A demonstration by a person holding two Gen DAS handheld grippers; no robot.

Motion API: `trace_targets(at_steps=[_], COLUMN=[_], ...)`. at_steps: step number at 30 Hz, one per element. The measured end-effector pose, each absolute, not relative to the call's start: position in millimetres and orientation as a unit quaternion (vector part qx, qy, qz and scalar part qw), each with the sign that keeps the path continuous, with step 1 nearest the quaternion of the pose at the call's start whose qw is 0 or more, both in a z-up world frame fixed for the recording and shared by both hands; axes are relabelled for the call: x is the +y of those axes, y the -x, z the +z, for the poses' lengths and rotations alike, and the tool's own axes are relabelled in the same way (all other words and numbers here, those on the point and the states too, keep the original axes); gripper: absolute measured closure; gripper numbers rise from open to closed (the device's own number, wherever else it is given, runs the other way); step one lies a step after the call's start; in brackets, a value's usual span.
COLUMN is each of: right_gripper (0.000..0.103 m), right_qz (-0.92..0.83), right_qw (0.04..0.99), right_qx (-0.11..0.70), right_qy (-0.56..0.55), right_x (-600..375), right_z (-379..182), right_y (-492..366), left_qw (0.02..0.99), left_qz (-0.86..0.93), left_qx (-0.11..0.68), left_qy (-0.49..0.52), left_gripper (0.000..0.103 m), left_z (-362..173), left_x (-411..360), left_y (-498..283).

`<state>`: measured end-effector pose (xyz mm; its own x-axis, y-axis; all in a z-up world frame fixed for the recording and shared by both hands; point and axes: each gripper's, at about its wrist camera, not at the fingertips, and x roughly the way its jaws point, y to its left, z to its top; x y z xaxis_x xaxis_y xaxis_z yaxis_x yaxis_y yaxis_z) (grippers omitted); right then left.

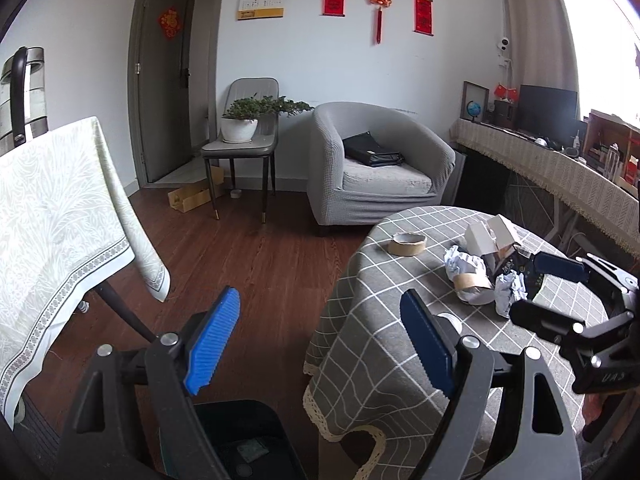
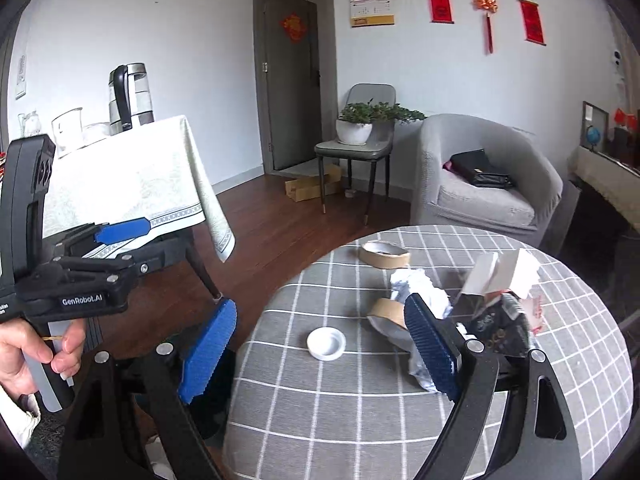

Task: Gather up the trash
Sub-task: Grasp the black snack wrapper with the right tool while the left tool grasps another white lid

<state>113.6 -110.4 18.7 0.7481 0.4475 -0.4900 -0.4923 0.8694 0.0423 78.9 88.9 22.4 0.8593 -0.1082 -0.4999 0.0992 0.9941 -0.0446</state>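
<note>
Both claws are spread, nothing held: left claw (image 1: 320,344), right claw (image 2: 320,352). Crumpled white paper wads (image 2: 416,292) lie mid-table on the grey checked tablecloth (image 2: 360,420); judged light, soft, crushable; best pinched across the bulk.

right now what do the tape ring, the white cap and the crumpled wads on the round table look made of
Tape ring: brown paper or cardboard, matte.
White cap: likely smooth plastic, slight sheen.
Crumpled wads: thin white paper, sharply creased.

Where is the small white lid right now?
In the right wrist view, the white lid lies alone on the checked tablecloth, nearer the camera than the trash pile, left of the cardboard tape ring.
</note>
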Motion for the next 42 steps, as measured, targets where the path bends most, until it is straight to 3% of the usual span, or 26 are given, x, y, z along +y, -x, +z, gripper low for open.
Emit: trace_targets(at_steps=[10, 21, 28, 29, 32, 36, 42], right_gripper=[0.016, 0.017, 0.035, 0.039, 0.053, 0.059, 0.068], right_qz=[0.194, 0.185, 0.194, 0.192, 0.194, 0.188, 0.18], right_qw=[0.949, 0.945, 0.937, 0.936, 0.93, 0.924, 0.921], right_qx=[0.248, 0.268, 0.29, 0.295, 0.313, 0.331, 0.344], right_qy=[0.006, -0.016, -0.016, -0.017, -0.019, -0.02, -0.016], right_x=[-192, -233, -236, -236, -236, -233, -226], right_z=[18, 9, 4, 3, -3, -11, -16], right_y=[-117, -127, -140, -143, -152, -165, -176], left_qw=[0.944, 0.922, 0.917, 0.918, 0.92, 0.92, 0.918], left_qz=[-0.134, -0.151, -0.146, -0.145, -0.146, -0.149, -0.156], left_qx=[0.297, 0.348, 0.366, 0.364, 0.36, 0.359, 0.363], left_qy=[-0.054, -0.075, -0.057, -0.056, -0.057, -0.056, -0.042], left_gripper=[0.019, 0.038, 0.047, 0.054, 0.061, 0.07, 0.071], left_z=[-6, -41, -52, -52, -52, -51, -49], left_x=[21, -19, -22, -22, -24, -25, -21], left_y=[-96, -125, -139, -139, -138, -136, -137])
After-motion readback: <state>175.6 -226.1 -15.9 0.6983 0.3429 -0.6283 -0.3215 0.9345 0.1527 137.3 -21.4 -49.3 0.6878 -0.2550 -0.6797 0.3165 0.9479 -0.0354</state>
